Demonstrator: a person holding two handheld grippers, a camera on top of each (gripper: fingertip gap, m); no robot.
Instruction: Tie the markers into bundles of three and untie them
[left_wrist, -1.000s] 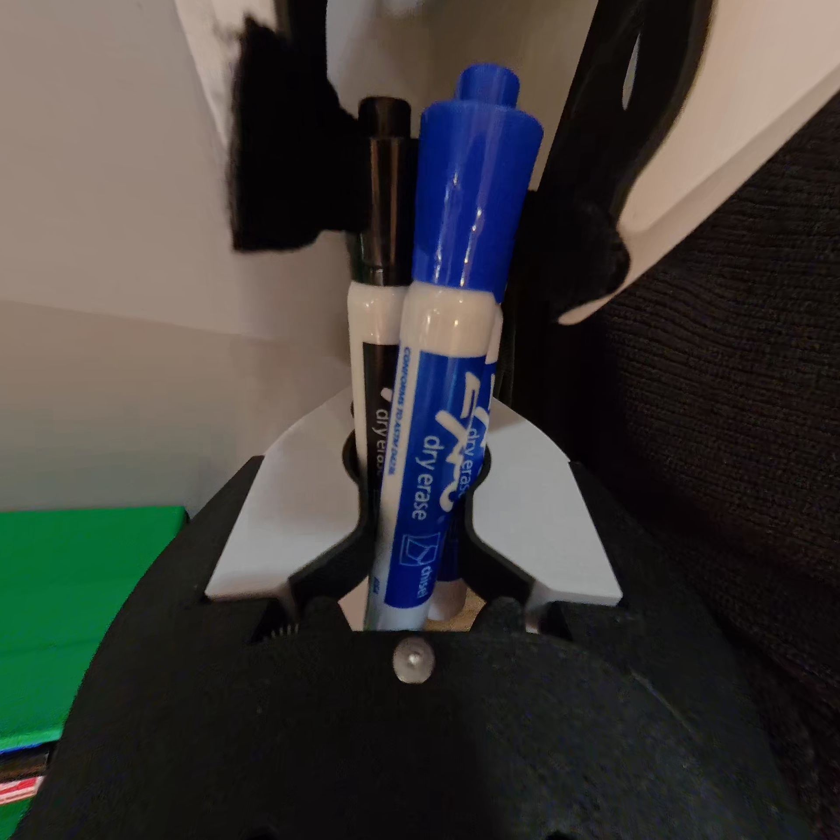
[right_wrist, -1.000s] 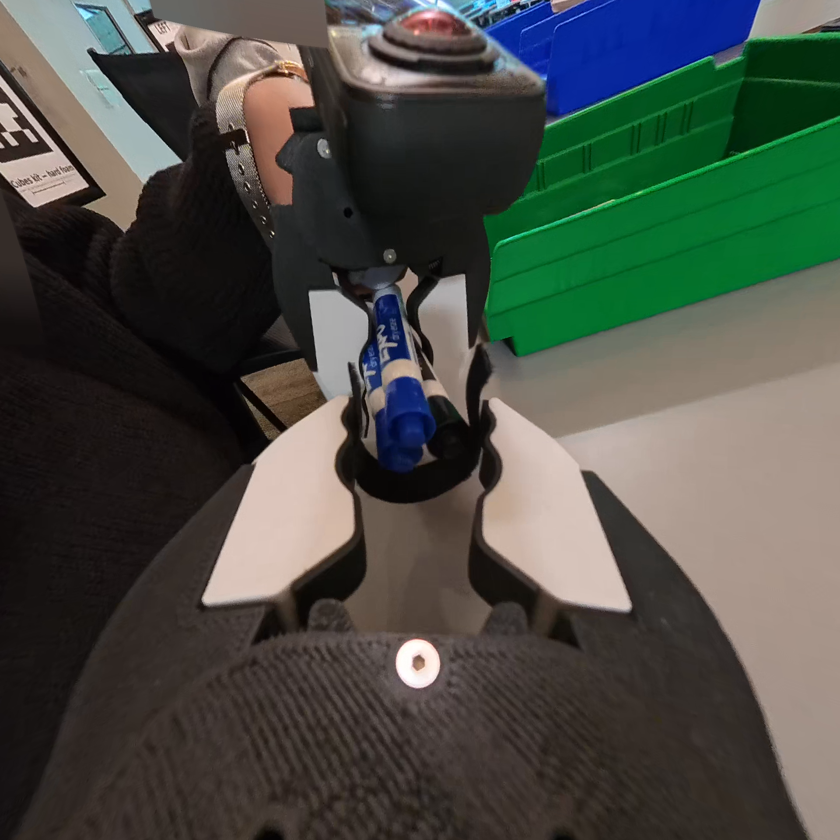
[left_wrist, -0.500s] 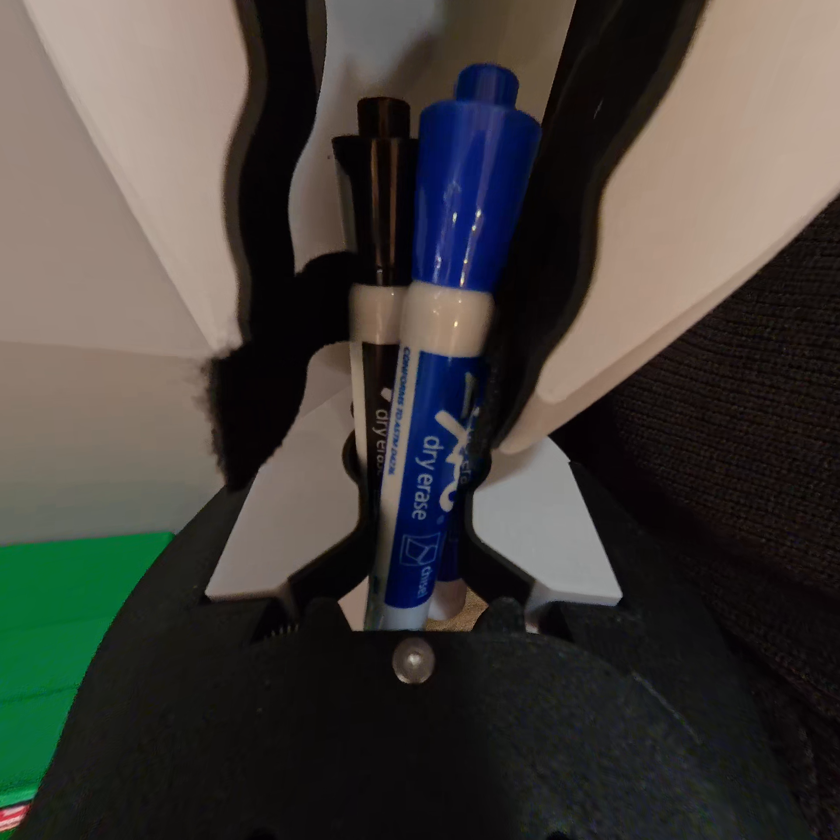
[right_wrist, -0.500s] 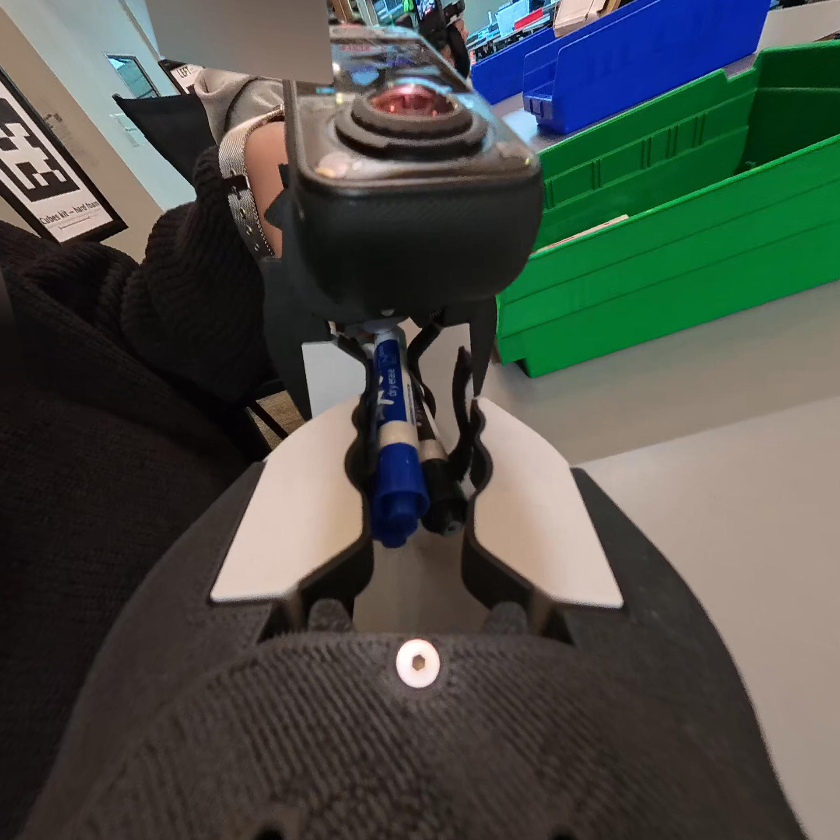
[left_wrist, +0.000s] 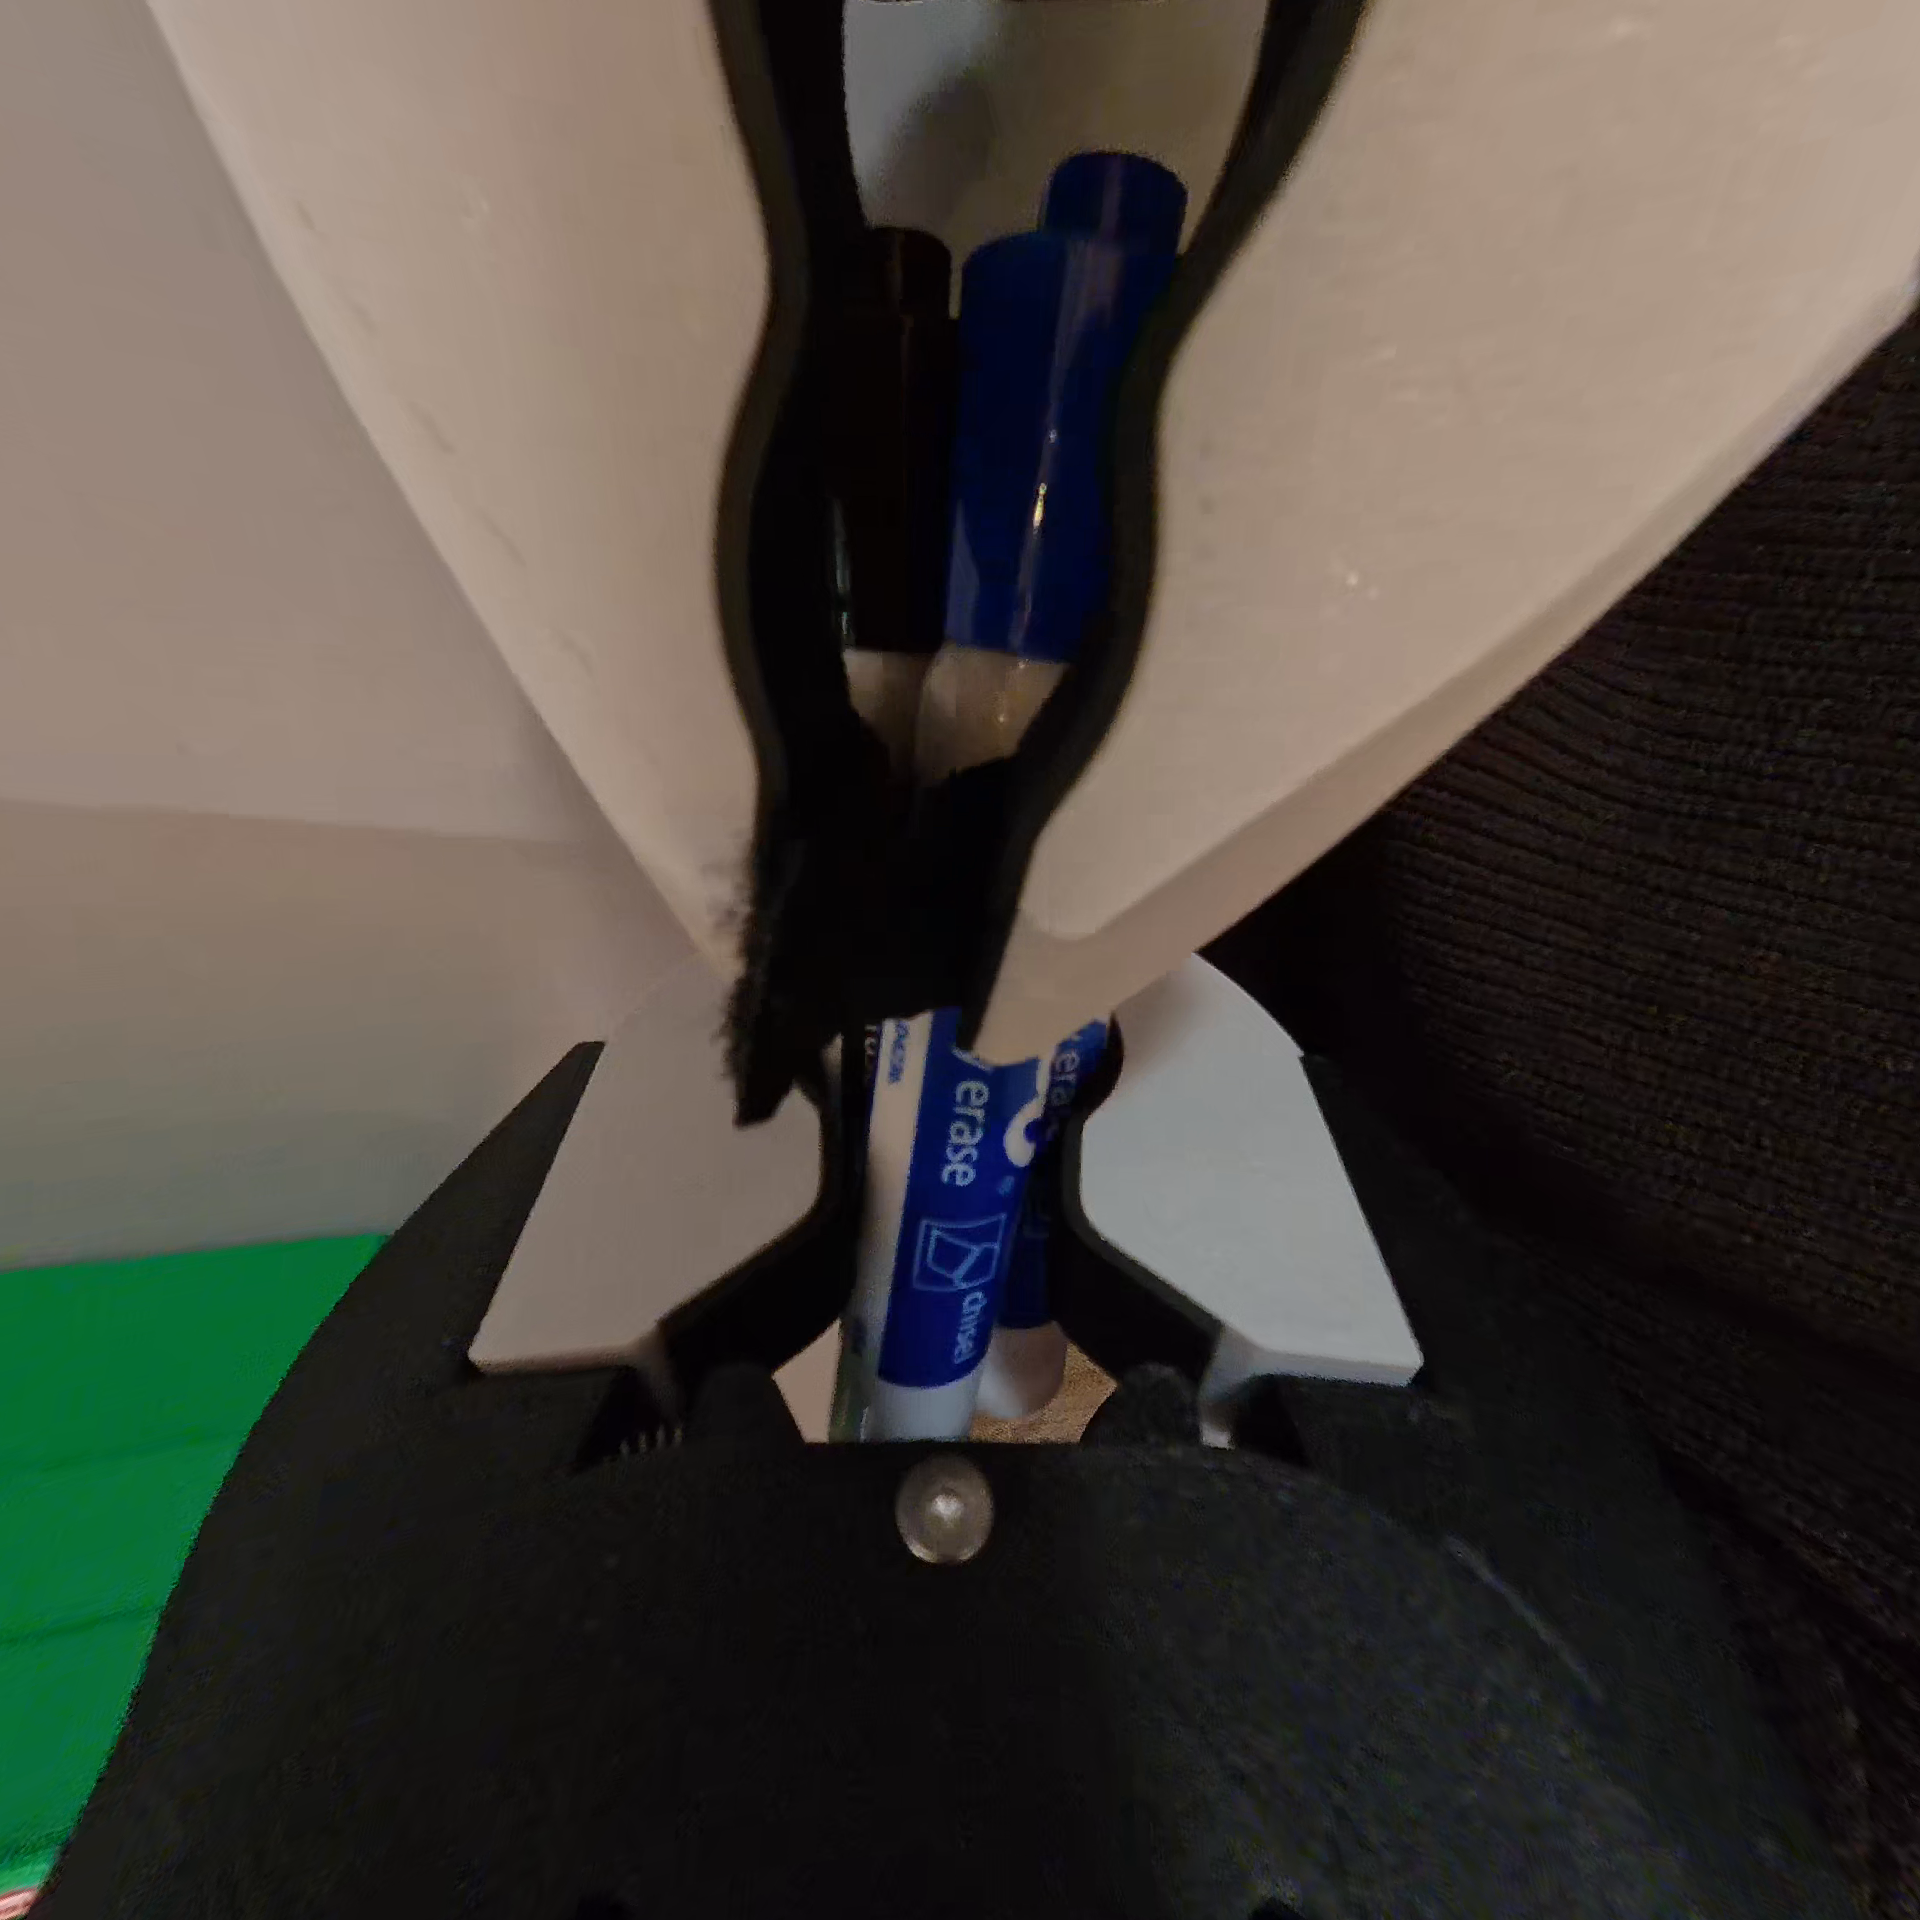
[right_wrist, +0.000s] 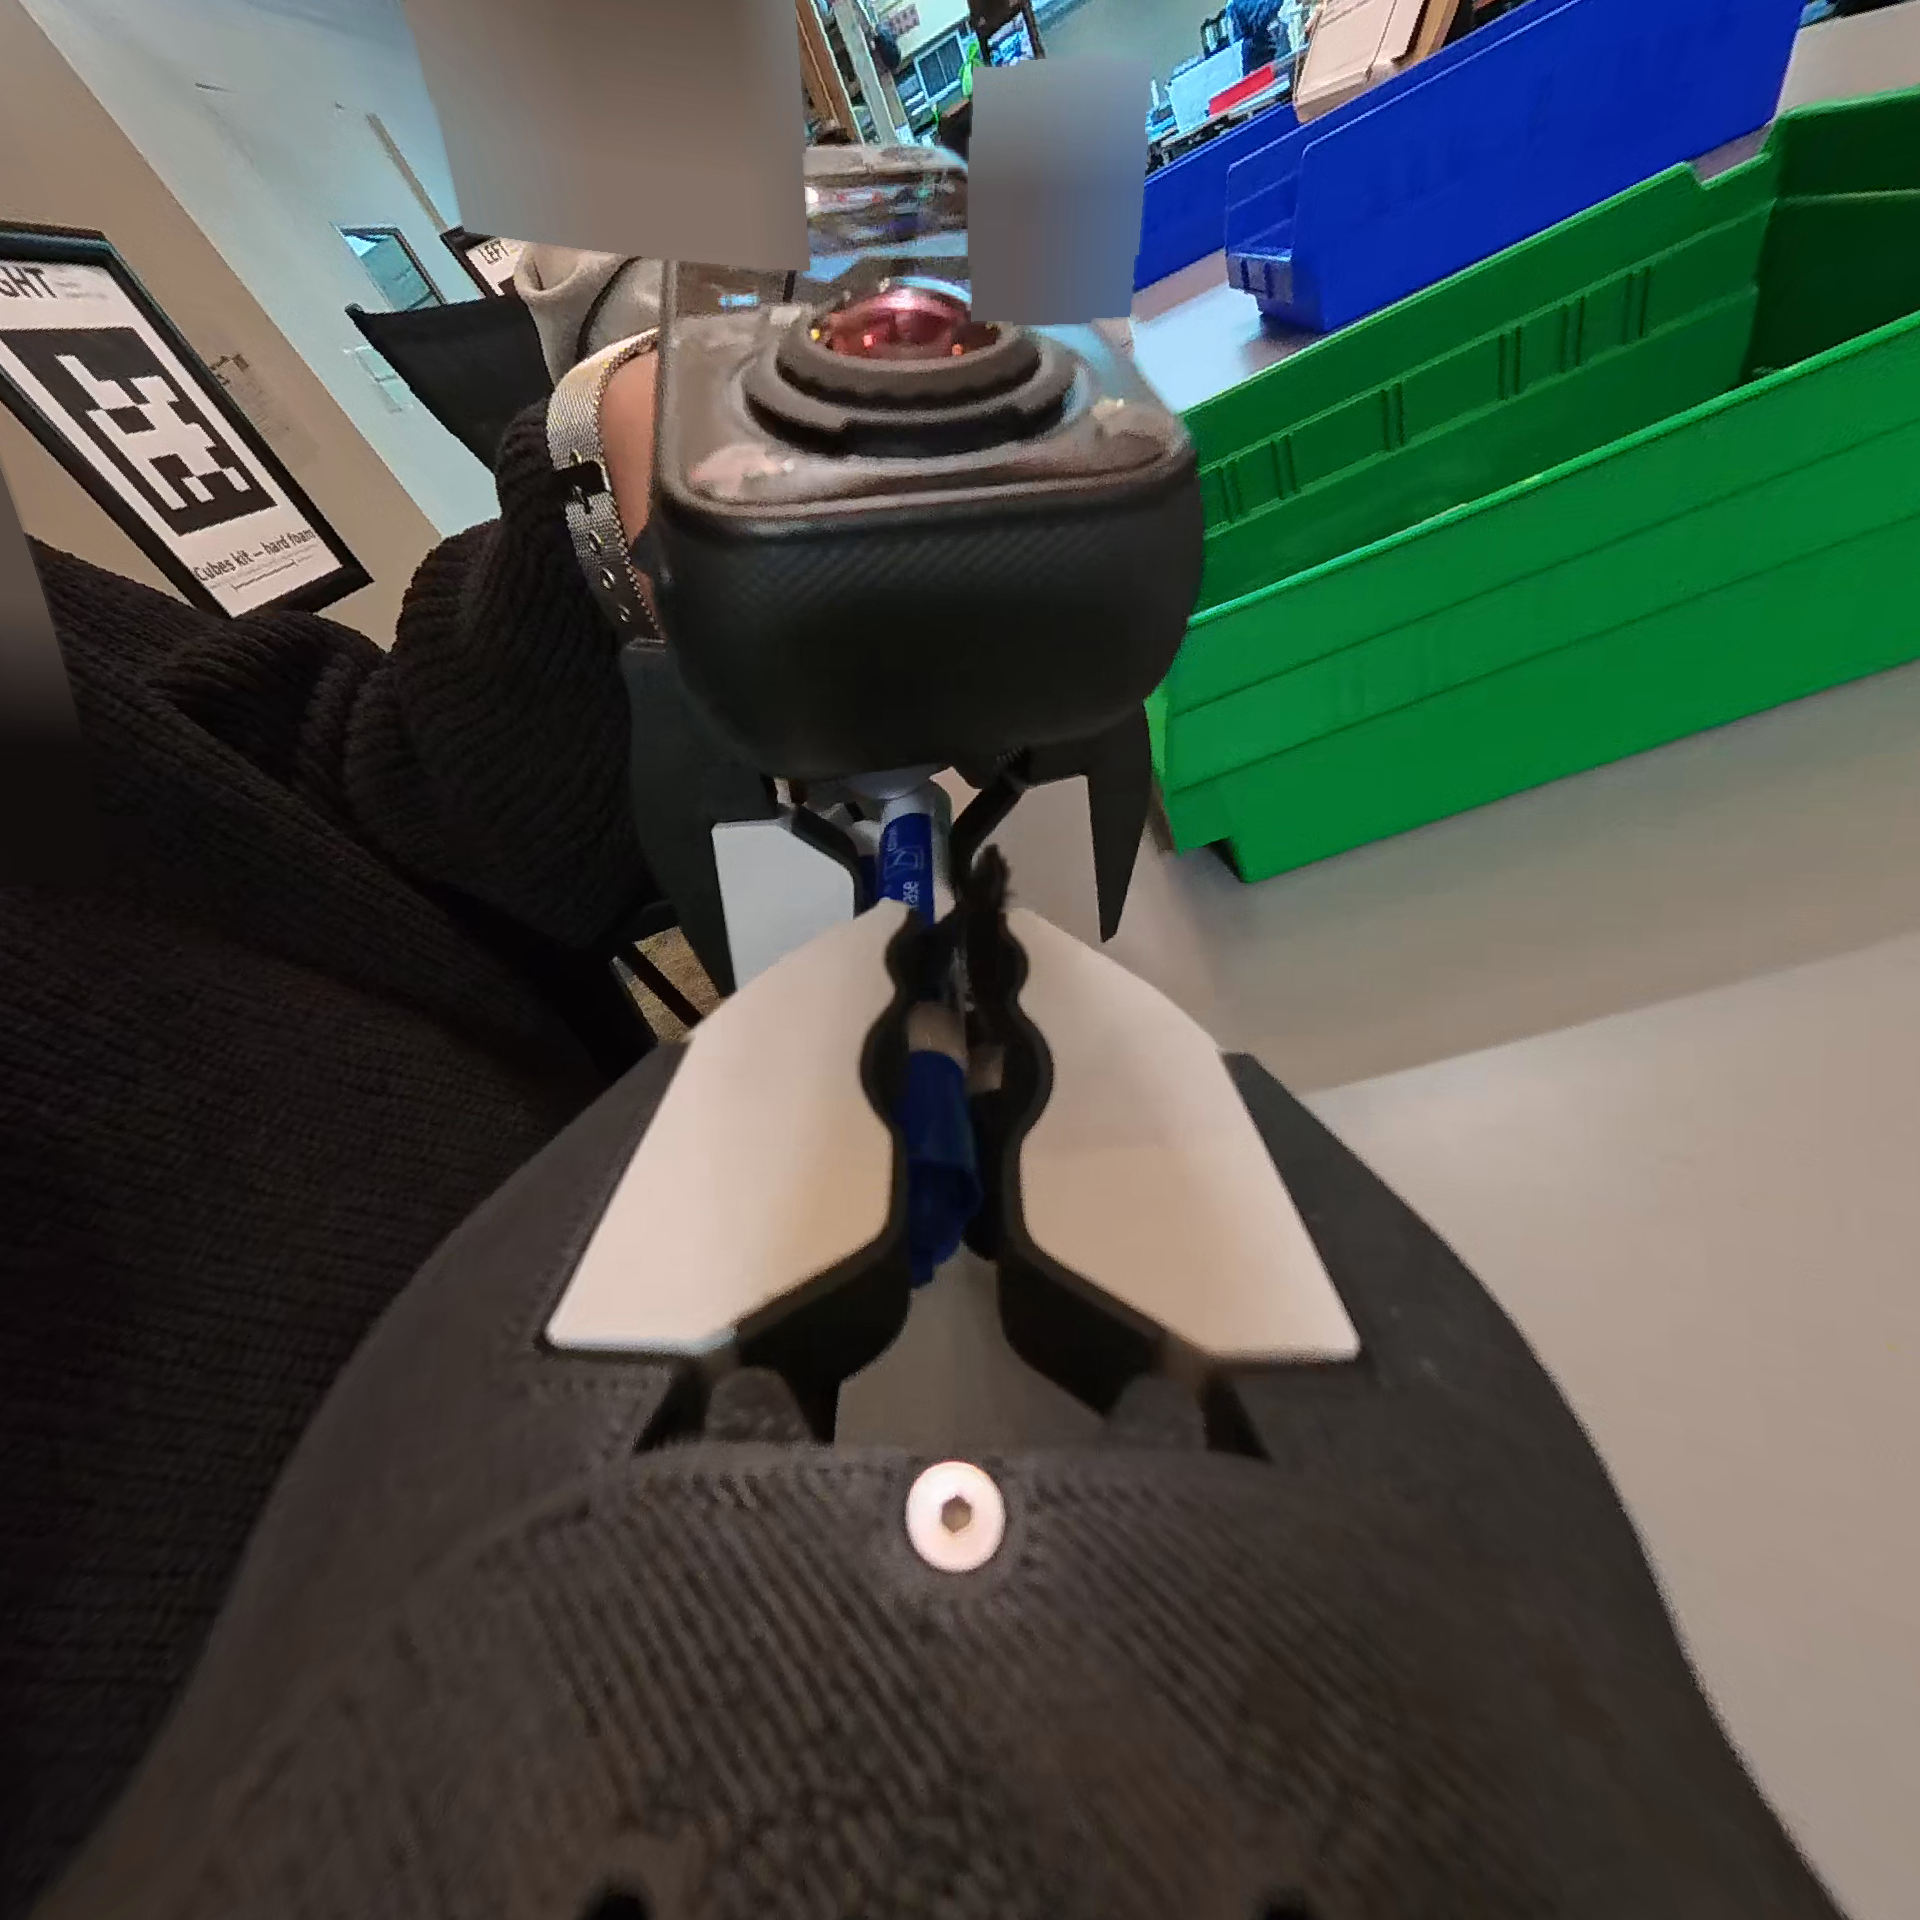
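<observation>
Blue and black markers (left_wrist: 925, 1247): long axis runs straight between both tools.
Left hand-held gripper (left_wrist: 951, 1174): clamped on barrels.
Right hand-held gripper (right_wrist: 951, 1049): closed round caps.

grey table (right_wrist: 1558, 1195), green bins (right_wrist: 1558, 582)

Glossy plastic is seen on the blue marker (left_wrist: 1023, 447) and the black marker (left_wrist: 894, 457), with highlights along the blue cap. The left tool (left_wrist: 951, 1164) and the right tool (right_wrist: 956, 1049) are made of matt white plates edged with fuzzy black padding, on ribbed, rough black plastic bodies. The sleeve (right_wrist: 312, 831) is coarse black knit. The green bins (right_wrist: 1558, 582) are smooth plastic, and the grey counter (right_wrist: 1610, 1195) looks matt.
</observation>
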